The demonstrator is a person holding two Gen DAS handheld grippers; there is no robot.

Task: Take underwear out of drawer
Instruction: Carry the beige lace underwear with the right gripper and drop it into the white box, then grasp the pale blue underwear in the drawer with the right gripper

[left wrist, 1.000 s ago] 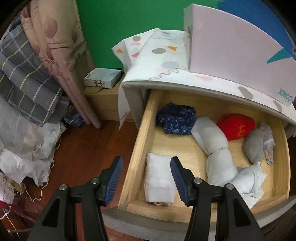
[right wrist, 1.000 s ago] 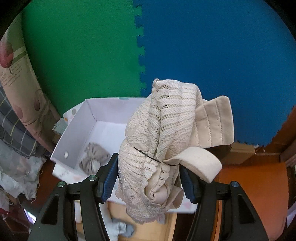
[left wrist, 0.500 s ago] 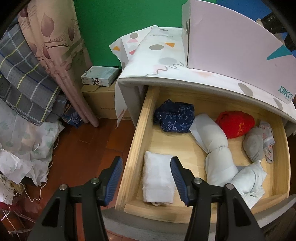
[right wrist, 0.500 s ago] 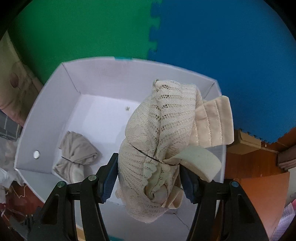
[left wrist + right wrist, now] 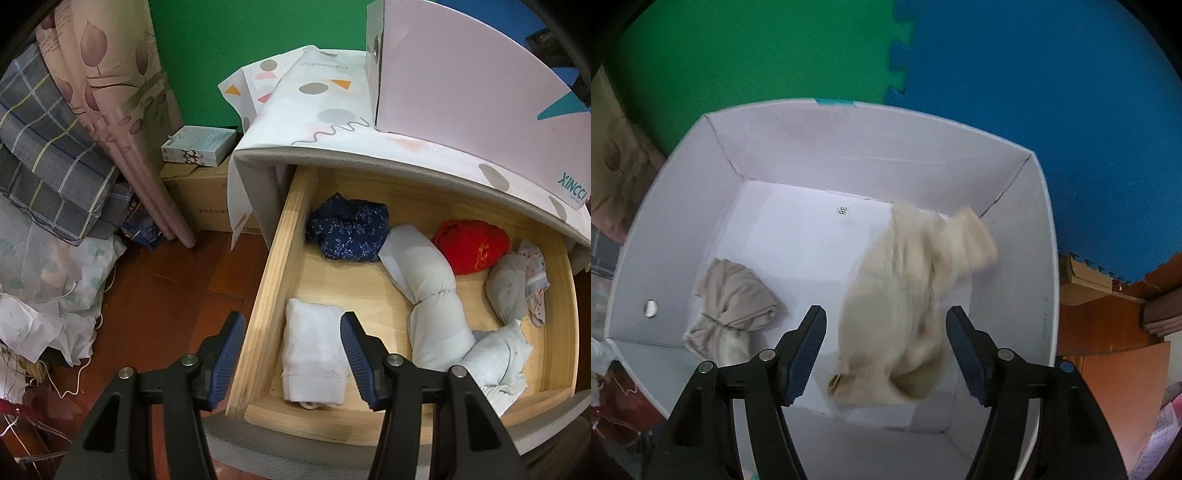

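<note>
- Holding two bundles, the white box (image 5: 683, 206): a blurred cream lace underwear bundle (image 5: 905, 295) at right, a tied beige bundle (image 5: 733, 306) at left
- Right gripper (image 5: 886, 343) above the box, jaws spread, gripping nothing
- Wooden drawer (image 5: 280, 266) open, about seven rolled garments inside, among them a white roll (image 5: 314, 358), navy roll (image 5: 349, 232), red roll (image 5: 471, 245)
- Left gripper (image 5: 291, 352) jaws spread, empty, above the drawer's front left corner

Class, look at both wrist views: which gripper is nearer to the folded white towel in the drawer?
Left. The left gripper hangs open just over the white towel; the right gripper is over the white box, towel unseen.
</note>
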